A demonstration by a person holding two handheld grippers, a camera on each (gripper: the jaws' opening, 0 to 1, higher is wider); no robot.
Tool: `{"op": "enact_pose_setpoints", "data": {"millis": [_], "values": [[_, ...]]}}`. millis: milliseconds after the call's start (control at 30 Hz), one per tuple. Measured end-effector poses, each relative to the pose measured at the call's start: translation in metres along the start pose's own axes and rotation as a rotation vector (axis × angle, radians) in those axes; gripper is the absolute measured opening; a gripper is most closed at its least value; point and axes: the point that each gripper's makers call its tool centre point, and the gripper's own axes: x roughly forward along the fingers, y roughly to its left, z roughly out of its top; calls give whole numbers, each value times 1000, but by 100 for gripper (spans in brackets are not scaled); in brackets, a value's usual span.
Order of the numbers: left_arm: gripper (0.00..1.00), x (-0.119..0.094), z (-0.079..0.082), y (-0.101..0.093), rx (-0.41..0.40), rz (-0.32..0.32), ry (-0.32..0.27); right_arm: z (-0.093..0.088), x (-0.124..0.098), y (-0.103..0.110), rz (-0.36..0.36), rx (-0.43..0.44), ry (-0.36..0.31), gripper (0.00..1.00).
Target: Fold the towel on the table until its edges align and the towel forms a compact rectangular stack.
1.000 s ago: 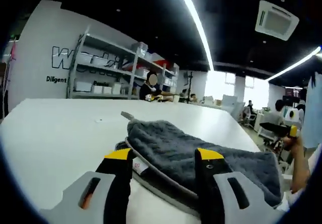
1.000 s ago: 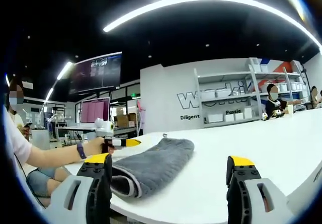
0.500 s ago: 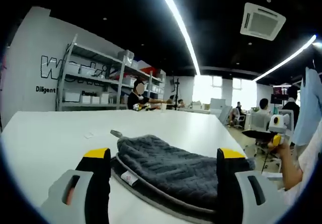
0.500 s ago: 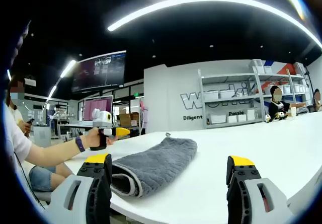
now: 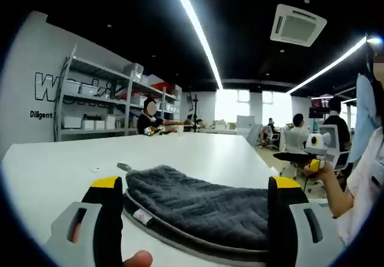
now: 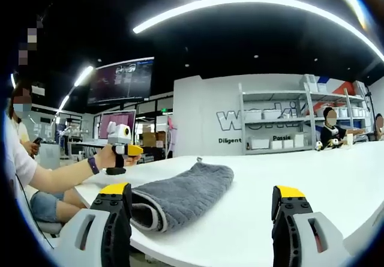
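Note:
A dark grey towel (image 5: pixel 204 210) lies folded into a thick stack on the white table (image 5: pixel 54 165), its light-edged fold and a small tag toward me. My left gripper (image 5: pixel 196 183) is open, its yellow-tipped jaws standing wide on either side of the towel's near end and off the cloth. In the right gripper view the same towel (image 6: pixel 183 192) lies left of centre, and my right gripper (image 6: pixel 201 190) is open, low over the table (image 6: pixel 312 171). A hand holds the left gripper (image 6: pixel 123 150) up beyond the towel. The right gripper (image 5: pixel 309 158) appears off the table's right edge.
Metal shelves with white boxes (image 5: pixel 84 114) stand against the back wall. A person (image 5: pixel 149 118) sits at the table's far end, and others sit at desks (image 5: pixel 297 136) to the right. The table's near edge (image 6: pixel 198 249) runs just below the towel.
My left jaws have spread much wider apart and now frame the towel's near end. In the right gripper view the hand has lifted and tipped the left gripper upward. The towel lies still.

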Motion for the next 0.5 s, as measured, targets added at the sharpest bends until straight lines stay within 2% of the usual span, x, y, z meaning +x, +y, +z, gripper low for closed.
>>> {"op": "enact_pose_setpoints", "data": {"millis": [100, 333, 500], "values": [[99, -3, -2, 5, 22, 19, 14, 1, -3, -2, -5, -5, -3, 99], [99, -5, -4, 12, 9, 45, 12, 0, -5, -4, -22, -14, 2, 99], [99, -6, -2, 11, 3, 47, 2, -10, -4, -6, -44, -85, 56, 99]]}}
